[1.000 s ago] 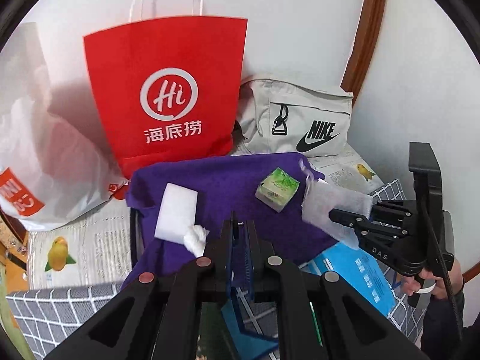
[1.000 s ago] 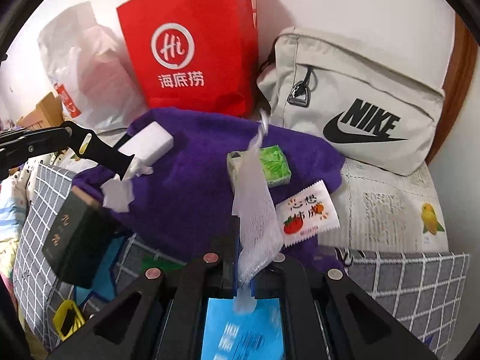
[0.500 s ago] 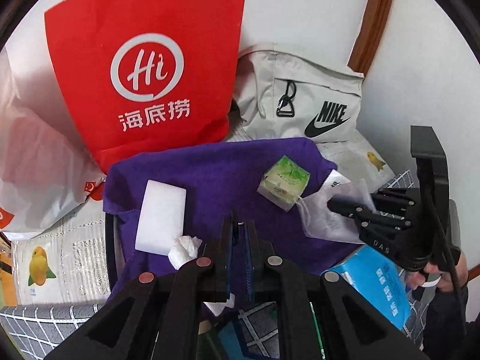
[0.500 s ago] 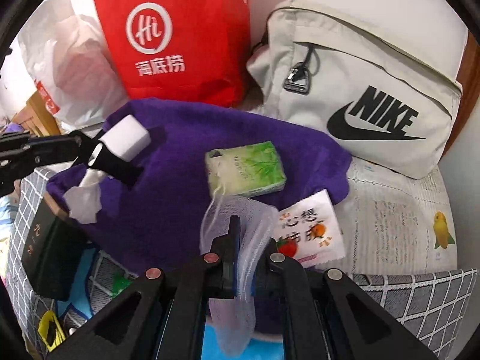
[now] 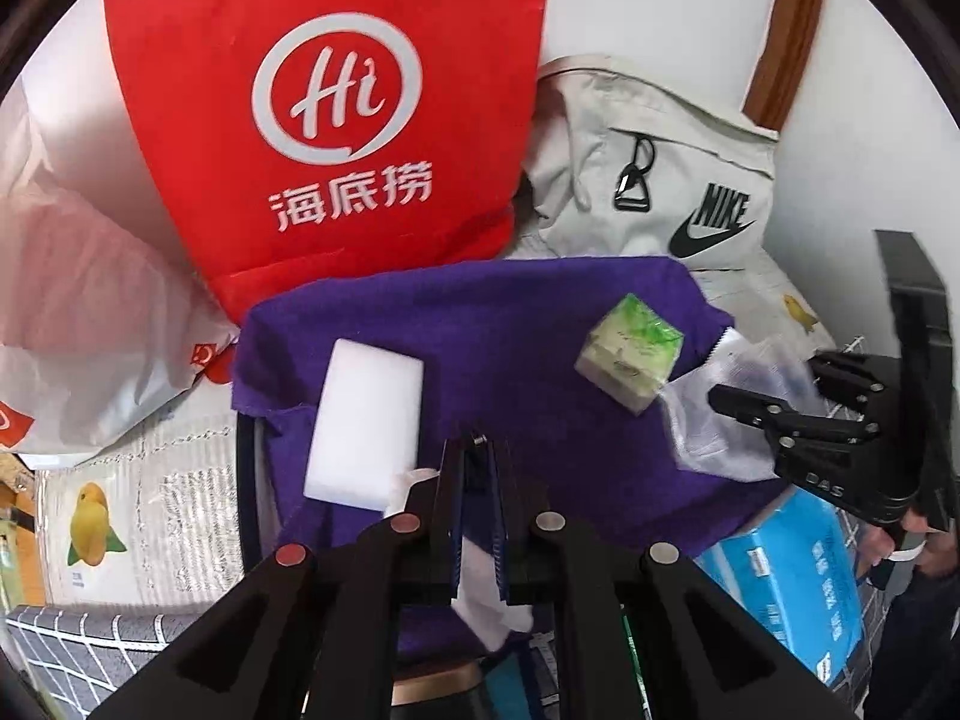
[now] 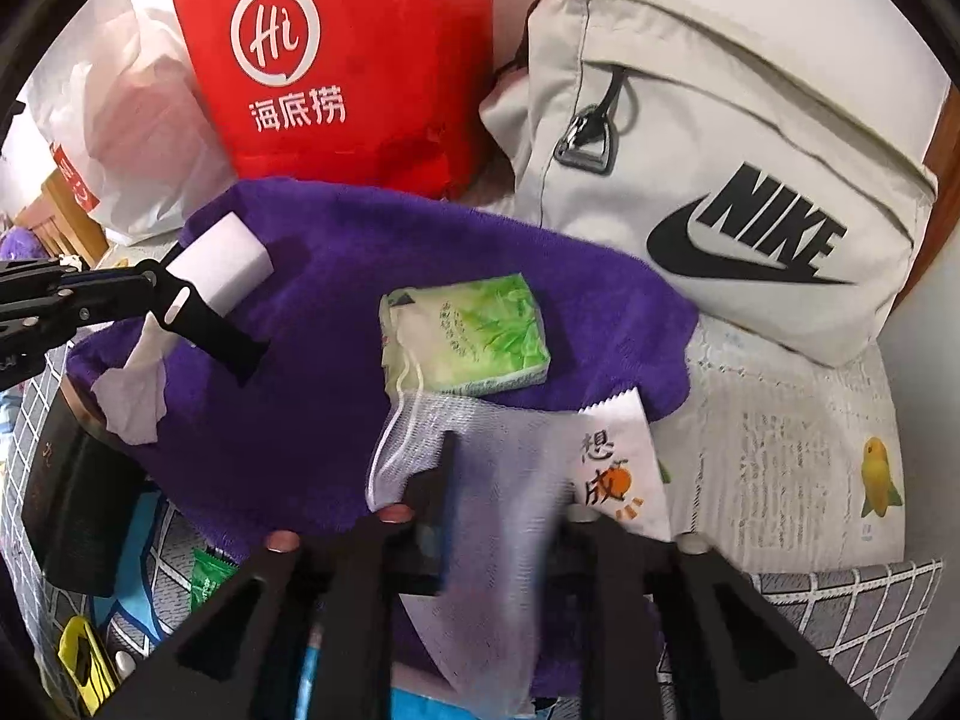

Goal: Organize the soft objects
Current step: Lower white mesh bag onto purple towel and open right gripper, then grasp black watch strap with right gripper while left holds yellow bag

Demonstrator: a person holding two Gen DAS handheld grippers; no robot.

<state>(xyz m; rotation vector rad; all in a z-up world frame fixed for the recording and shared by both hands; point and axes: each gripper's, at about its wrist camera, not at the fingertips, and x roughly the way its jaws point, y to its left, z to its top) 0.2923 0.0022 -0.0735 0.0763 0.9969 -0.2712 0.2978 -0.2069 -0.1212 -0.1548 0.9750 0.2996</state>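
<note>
R gripper (image 6: 498, 480) now spread wide, mesh pouch (image 6: 480, 450) loose at 6 o'clock on purple towel (image 6: 312, 360); L gripper (image 5: 477, 450) pinching tissue (image 5: 486, 600)—mesh may snag on fingers.

A red paper bag (image 5: 336, 120) with a white "Hi" logo stands upright against the wall. Left of it, touching, sits a white plastic bag (image 5: 72, 324). Right of it leans a beige Nike bag (image 6: 720, 168). Printed paper with a yellow bird (image 6: 798, 468) lies flat below the beige bag. A blue box (image 5: 798, 582) and a black box (image 6: 78, 516) rest on a grey checked cloth (image 6: 840, 612).
</note>
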